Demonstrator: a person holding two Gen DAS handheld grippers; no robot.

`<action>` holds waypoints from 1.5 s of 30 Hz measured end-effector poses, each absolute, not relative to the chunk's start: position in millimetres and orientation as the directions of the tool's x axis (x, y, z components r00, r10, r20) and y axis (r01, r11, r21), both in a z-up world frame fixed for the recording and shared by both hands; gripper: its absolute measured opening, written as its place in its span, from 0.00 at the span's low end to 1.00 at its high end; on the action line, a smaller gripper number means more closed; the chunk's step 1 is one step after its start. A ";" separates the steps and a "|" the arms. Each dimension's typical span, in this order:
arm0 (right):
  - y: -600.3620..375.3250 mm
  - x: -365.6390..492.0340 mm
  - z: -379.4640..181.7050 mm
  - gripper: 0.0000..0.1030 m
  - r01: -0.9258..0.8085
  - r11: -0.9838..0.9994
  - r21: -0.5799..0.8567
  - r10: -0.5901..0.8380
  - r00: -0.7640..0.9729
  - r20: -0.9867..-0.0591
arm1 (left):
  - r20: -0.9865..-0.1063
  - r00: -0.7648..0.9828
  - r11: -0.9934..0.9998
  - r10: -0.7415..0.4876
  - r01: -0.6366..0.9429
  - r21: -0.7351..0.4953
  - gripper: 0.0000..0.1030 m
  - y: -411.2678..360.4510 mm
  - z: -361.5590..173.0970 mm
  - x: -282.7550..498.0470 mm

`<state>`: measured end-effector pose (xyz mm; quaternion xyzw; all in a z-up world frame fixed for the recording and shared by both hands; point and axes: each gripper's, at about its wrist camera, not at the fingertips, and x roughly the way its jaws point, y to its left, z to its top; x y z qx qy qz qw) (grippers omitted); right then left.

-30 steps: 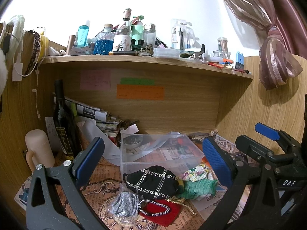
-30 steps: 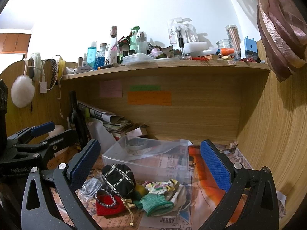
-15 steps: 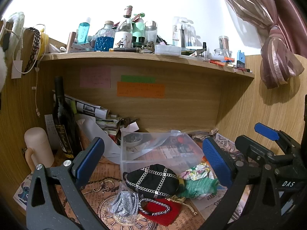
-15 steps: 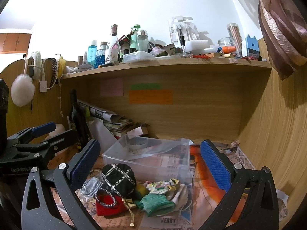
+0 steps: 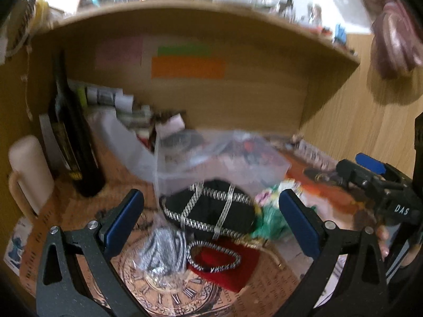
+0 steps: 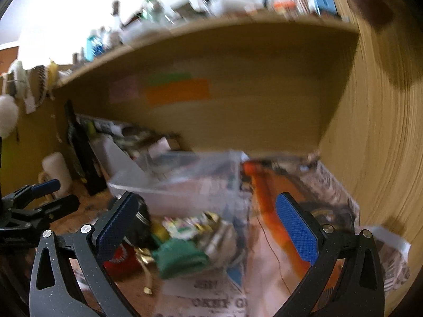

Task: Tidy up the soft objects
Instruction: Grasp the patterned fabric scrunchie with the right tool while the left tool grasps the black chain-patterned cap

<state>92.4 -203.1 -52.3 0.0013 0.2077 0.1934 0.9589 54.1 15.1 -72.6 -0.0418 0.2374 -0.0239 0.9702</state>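
A heap of soft things lies on the desk before a clear plastic bin [image 5: 219, 158] [image 6: 185, 185]. It holds a black cap with silver chains [image 5: 211, 211], a red pouch [image 5: 224, 266] ringed by a beaded band, a silver glittery bag [image 5: 161, 248], a green cloth [image 5: 269, 224] [image 6: 182, 257] and a floral cloth [image 6: 185, 224]. My left gripper [image 5: 211, 222] hovers open just above the cap and pouch. My right gripper [image 6: 206, 222] hangs open over the green and floral cloths. Neither holds anything. Both views are blurred.
A dark wine bottle [image 5: 71, 137] and a cream mug [image 5: 29, 174] stand at the left. Papers pile up behind the bin. A cluttered shelf [image 5: 201, 8] overhangs the desk. Newspaper [image 6: 264, 277] covers the right side, with an orange strip [image 6: 267, 206] on it.
Both grippers have dropped and moved forward toward the heap, which now looms larger between the fingers. The views have turned blurry from the motion. Both stay open.
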 end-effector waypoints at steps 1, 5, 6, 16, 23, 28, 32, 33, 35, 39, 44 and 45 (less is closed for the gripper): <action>-205.9 96.1 -57.6 1.00 -0.363 0.928 0.088 0.365 0.832 -0.418 | -0.470 0.880 0.995 -0.066 0.025 -0.094 1.00 15.1 -76.8 57.1; -212.5 111.8 -77.0 0.98 -0.355 0.929 0.100 0.357 0.799 -0.484 | -0.547 0.834 0.993 -0.075 0.014 -0.116 1.00 16.3 -98.4 82.7; -212.3 115.1 -79.6 0.96 -0.360 0.928 0.099 0.359 0.790 -0.498 | -0.558 0.826 0.992 -0.080 0.013 -0.123 1.00 16.5 -101.7 88.4; -184.4 134.5 -90.5 0.75 -0.490 0.866 0.098 0.462 0.711 -0.530 | -0.606 0.787 0.987 -0.115 0.023 -0.157 1.00 0.8 -119.2 134.5; -169.1 148.3 -107.4 0.51 -0.533 0.839 0.105 0.481 0.640 -0.599 | -0.642 0.752 0.985 -0.147 0.049 -0.168 0.79 -1.5 -140.4 139.9; -164.9 153.5 -115.7 0.36 -0.535 0.837 0.111 0.478 0.619 -0.623 | -0.626 0.757 0.978 -0.190 0.093 -0.184 0.46 -3.1 -139.0 134.2; -165.8 153.9 -112.0 0.22 -0.531 0.839 0.115 0.481 0.626 -0.614 | -0.615 0.754 0.969 -0.229 0.117 -0.217 0.35 -1.0 -138.4 130.6; -165.5 153.6 -111.3 0.18 -0.531 0.840 0.114 0.480 0.628 -0.612 | -0.612 0.756 0.969 -0.231 0.119 -0.219 0.32 -0.3 -137.2 129.6; -167.3 152.8 -107.9 0.15 -0.525 0.842 0.121 0.485 0.642 -0.594 | -0.607 0.762 0.969 -0.226 0.114 -0.217 0.28 1.2 -134.4 126.8; -168.4 149.8 -100.2 0.12 -0.526 0.841 0.126 0.497 0.659 -0.564 | -0.588 0.780 0.971 -0.215 0.105 -0.216 0.21 6.8 -126.3 120.4; -170.5 143.7 -87.5 0.12 -0.528 0.840 0.126 0.510 0.687 -0.518 | -0.558 0.804 0.972 -0.205 0.098 -0.215 0.12 13.9 -111.4 110.2; -171.0 142.8 -85.0 0.12 -0.528 0.840 0.128 0.512 0.691 -0.510 | -0.549 0.812 0.973 -0.199 0.094 -0.213 0.11 15.9 -106.9 107.7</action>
